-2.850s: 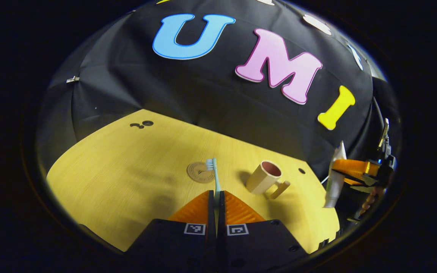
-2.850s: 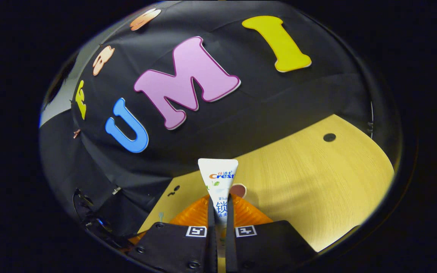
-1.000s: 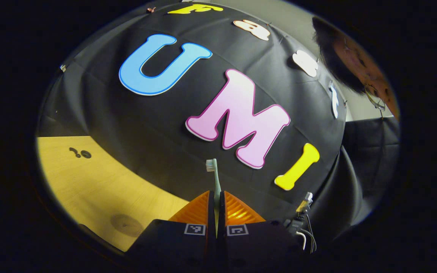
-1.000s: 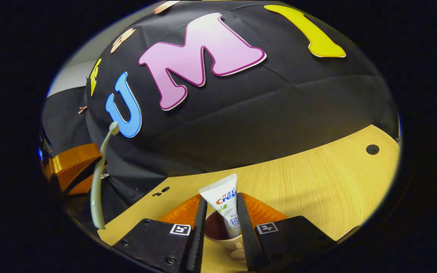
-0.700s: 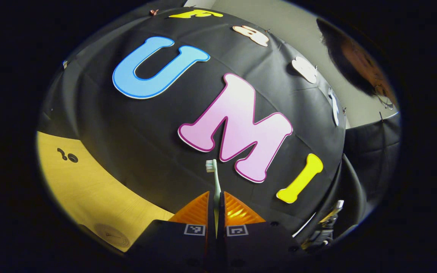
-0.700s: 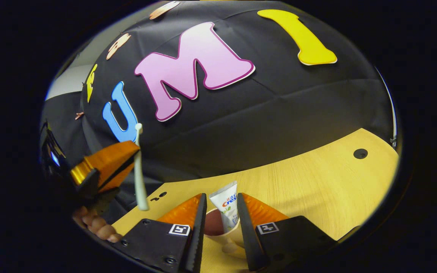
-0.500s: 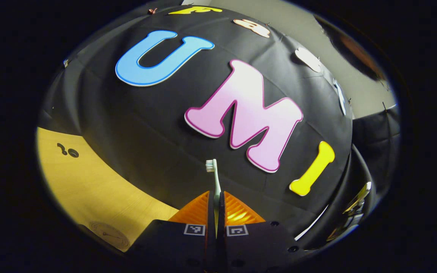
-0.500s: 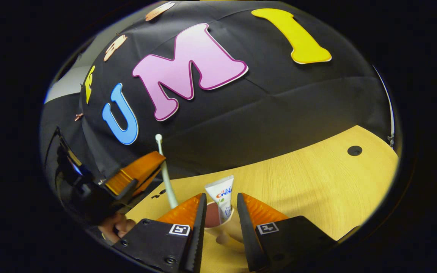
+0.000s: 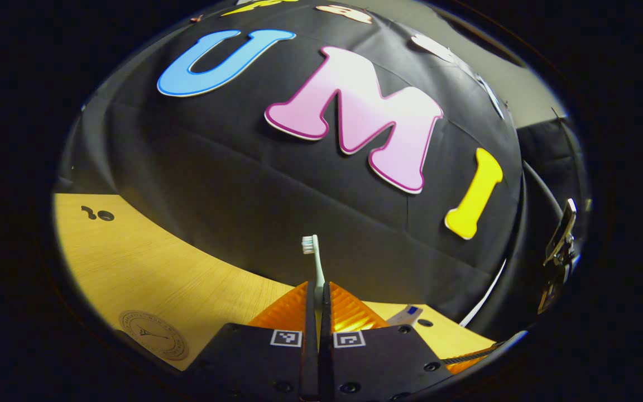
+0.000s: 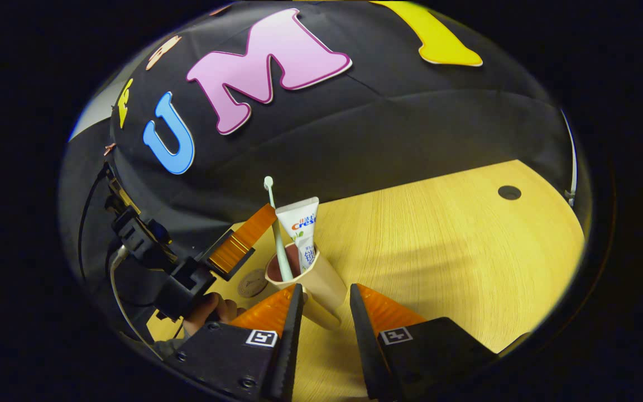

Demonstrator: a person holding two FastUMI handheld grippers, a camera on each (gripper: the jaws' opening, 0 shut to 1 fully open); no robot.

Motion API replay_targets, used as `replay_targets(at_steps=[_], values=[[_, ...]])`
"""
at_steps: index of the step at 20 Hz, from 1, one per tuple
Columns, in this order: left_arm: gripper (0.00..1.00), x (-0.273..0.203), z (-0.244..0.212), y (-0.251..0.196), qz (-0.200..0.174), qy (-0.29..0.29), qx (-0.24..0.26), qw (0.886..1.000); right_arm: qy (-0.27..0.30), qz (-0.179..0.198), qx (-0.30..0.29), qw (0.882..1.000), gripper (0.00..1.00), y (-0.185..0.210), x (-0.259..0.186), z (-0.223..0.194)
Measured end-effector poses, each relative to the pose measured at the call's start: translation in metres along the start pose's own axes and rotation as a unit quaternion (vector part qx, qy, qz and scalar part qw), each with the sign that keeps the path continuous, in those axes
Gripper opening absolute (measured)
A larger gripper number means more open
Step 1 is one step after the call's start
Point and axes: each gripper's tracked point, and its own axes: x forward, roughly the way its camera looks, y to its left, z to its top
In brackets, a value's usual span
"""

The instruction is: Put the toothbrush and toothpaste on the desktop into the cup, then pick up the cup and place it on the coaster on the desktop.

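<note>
Left gripper point(image 10: 254, 234) clamped on toothbrush point(image 10: 276, 234), tail inside cup point(image 10: 310, 279) beside toothpaste point(image 10: 301, 229); best release straight down. Right gripper point(image 10: 321, 318) wide apart, holding nothing

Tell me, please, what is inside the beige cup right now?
The white toothpaste tube and the pale green toothbrush's lower end stand inside the beige cup; its bottom is hidden.

both views are dim at the rim and bright in the middle, with strong fisheye bending at the edges. warm light falls on the wooden desktop point(image 10: 438, 234), where soft broad shadows lie on the near side of the cup point(image 10: 313, 279). the wall cloth point(image 9: 277, 184) shows faint creases and a dull sheen. focus is sharp, without motion blur.
</note>
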Motion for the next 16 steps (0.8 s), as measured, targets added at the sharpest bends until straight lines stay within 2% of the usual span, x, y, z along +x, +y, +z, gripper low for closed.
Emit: replay_targets(at_steps=[1, 2, 6, 7, 8, 9, 10, 11, 12, 13, 14, 16], values=[[0.07, -0.002, -0.003, -0.002, -0.004, 0.001, 0.007, 1.0, 0.009, -0.003, 0.003, 1.0, 0.42, -0.002, -0.001, 0.0], [0.08, -0.005, -0.009, -0.003, -0.007, 0.005, 0.012, 1.0, 0.018, -0.004, -0.001, 1.0, 0.54, -0.004, -0.002, -0.001], [0.14, -0.016, -0.021, -0.003, -0.012, 0.02, 0.014, 1.0, 0.044, -0.005, -0.029, 0.999, 0.55, -0.003, -0.005, -0.001], [0.2, -0.021, -0.024, -0.002, -0.015, 0.025, 0.015, 0.999, 0.052, -0.004, -0.04, 0.998, 0.46, -0.001, -0.006, -0.003], [0.23, -0.024, -0.028, -0.004, -0.023, 0.035, 0.017, 0.999, 0.058, -0.002, -0.051, 0.997, 0.58, 0.0, -0.008, -0.004], [0.31, -0.03, -0.033, -0.005, -0.034, 0.047, 0.019, 0.998, 0.065, -0.002, -0.064, 0.996, 0.6, 0.002, -0.008, -0.005], [0.35, -0.035, -0.035, -0.003, -0.039, 0.057, 0.021, 0.997, 0.072, -0.001, -0.078, 0.994, 0.63, 0.004, -0.009, -0.005], [0.38, -0.045, -0.038, 0.0, -0.041, 0.067, 0.022, 0.997, 0.082, -0.001, -0.094, 0.992, 0.53, 0.006, -0.009, -0.005], [0.39, -0.054, -0.038, 0.003, -0.043, 0.074, 0.02, 0.996, 0.095, -0.001, -0.113, 0.989, 0.63, 0.006, -0.009, -0.006], [0.49, -0.064, -0.038, 0.004, -0.045, 0.081, 0.016, 0.996, 0.114, 0.0, -0.139, 0.984, 0.63, 0.009, -0.011, -0.008], [0.4, -0.077, -0.035, 0.007, -0.049, 0.086, 0.014, 0.995, 0.126, 0.002, -0.157, 0.979, 0.64, 0.012, -0.01, -0.009], [0.47, -0.105, -0.03, 0.016, -0.044, 0.101, 0.019, 0.994, 0.144, 0.008, -0.173, 0.974, 0.66, 0.019, -0.004, -0.01]])
